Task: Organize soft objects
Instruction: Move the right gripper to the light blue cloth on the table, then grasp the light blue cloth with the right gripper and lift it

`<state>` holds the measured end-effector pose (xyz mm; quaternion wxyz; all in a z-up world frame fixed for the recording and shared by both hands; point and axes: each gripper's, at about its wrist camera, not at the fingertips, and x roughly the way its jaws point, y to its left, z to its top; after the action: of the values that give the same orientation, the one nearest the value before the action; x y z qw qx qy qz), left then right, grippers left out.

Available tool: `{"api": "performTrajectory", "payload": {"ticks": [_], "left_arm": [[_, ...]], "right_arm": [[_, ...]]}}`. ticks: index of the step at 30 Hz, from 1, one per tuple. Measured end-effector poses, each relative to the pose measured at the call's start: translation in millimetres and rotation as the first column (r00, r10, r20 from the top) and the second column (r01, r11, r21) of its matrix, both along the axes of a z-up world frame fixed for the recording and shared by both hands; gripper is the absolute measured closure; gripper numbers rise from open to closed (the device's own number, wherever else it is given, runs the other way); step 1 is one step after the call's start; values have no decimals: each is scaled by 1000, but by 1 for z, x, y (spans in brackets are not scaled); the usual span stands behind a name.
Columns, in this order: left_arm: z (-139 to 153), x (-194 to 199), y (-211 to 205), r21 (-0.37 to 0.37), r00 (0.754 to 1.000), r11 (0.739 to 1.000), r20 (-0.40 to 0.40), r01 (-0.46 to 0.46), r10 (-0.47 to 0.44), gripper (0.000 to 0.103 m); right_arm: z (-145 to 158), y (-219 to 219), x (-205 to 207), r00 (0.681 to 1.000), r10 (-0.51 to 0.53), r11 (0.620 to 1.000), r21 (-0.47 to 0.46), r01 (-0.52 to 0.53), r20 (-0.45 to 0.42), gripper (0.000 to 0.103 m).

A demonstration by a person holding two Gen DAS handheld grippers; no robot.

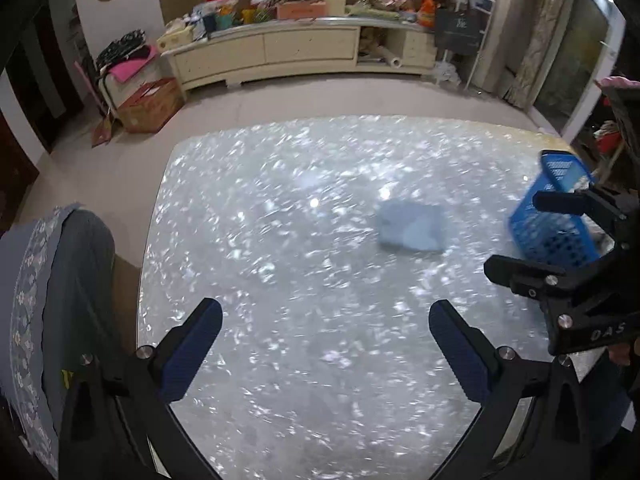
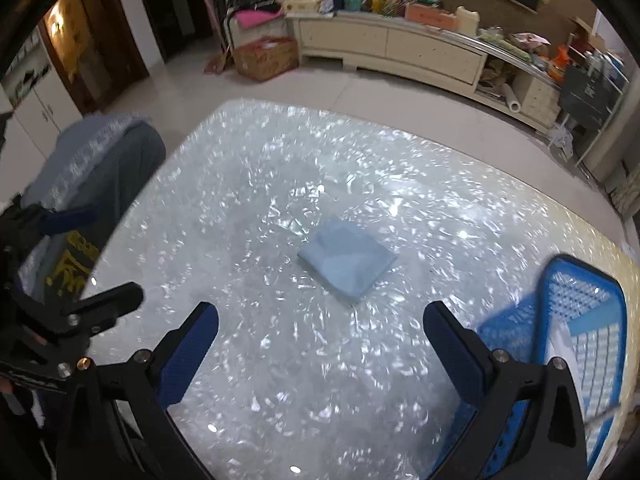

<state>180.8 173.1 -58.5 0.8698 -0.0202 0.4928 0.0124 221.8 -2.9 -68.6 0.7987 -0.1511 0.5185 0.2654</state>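
Note:
A folded light-blue cloth (image 1: 413,227) lies flat near the middle of the glittery white table (image 1: 300,280); it also shows in the right wrist view (image 2: 347,261). A blue perforated plastic basket (image 1: 554,216) stands at the table's right side, close under my right gripper (image 2: 580,344). My left gripper (image 1: 325,350) is open and empty, above the table short of the cloth. My right gripper (image 2: 320,354) is open and empty, with the cloth ahead of it and the basket beside its right finger. Each gripper shows from the side in the other's view.
A chair draped with grey-blue fabric (image 1: 44,300) stands at the table's left edge (image 2: 100,168). Across the tiled floor are a cream cabinet (image 1: 280,50) piled with clutter and a cardboard box (image 1: 150,104).

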Motion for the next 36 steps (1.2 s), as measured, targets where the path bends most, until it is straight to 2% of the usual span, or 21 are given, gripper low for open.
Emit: {"api": "performTrajectory", "payload": {"ticks": [5,8,10,13,21,23,24,27,28,29,32,36], "left_arm": [[-28,11,22,-11,999,1000,-36,-26,26,0],[-43,19,29,-14,998,999,-56,-37,36,0],[-52,25,34,-23,997,999,-66,-42,40,0],[-64,32,39,-40,996,998,-79,-49,46,0],[-78,51,45,-58,996,997,-84,-42,37,0],[-80,55,45,-57,996,997,-84,-44,39,0],[-81,57,46,-57,996,997,-83,-44,39,0],[-85,60,46,-57,995,997,-86,-47,42,0],[-86,59,46,-60,995,997,-86,-48,43,0],[-87,59,46,-63,995,997,-85,-47,42,0],[-90,57,47,-68,995,996,-86,-54,48,0],[-83,50,44,-72,996,996,-77,-58,52,0]], "right_arm": [[-32,16,25,998,-19,998,-63,15,-55,1],[-51,20,45,992,-68,997,-52,62,-109,9],[-64,20,58,985,-102,994,-62,94,-139,9],[-78,19,71,980,-143,987,-93,131,-140,12],[-107,11,94,947,-235,969,-126,212,-217,26],[-113,7,97,938,-259,963,-135,233,-229,41],[-118,7,98,933,-269,960,-141,241,-239,46],[-119,-1,98,938,-278,957,-145,252,-205,66],[-117,-3,98,938,-277,958,-134,253,-206,82],[-117,-4,99,934,-284,957,-126,262,-217,91],[-116,-10,98,928,-287,957,-106,269,-238,98],[-100,-22,84,928,-291,957,-63,285,-231,98]]}}
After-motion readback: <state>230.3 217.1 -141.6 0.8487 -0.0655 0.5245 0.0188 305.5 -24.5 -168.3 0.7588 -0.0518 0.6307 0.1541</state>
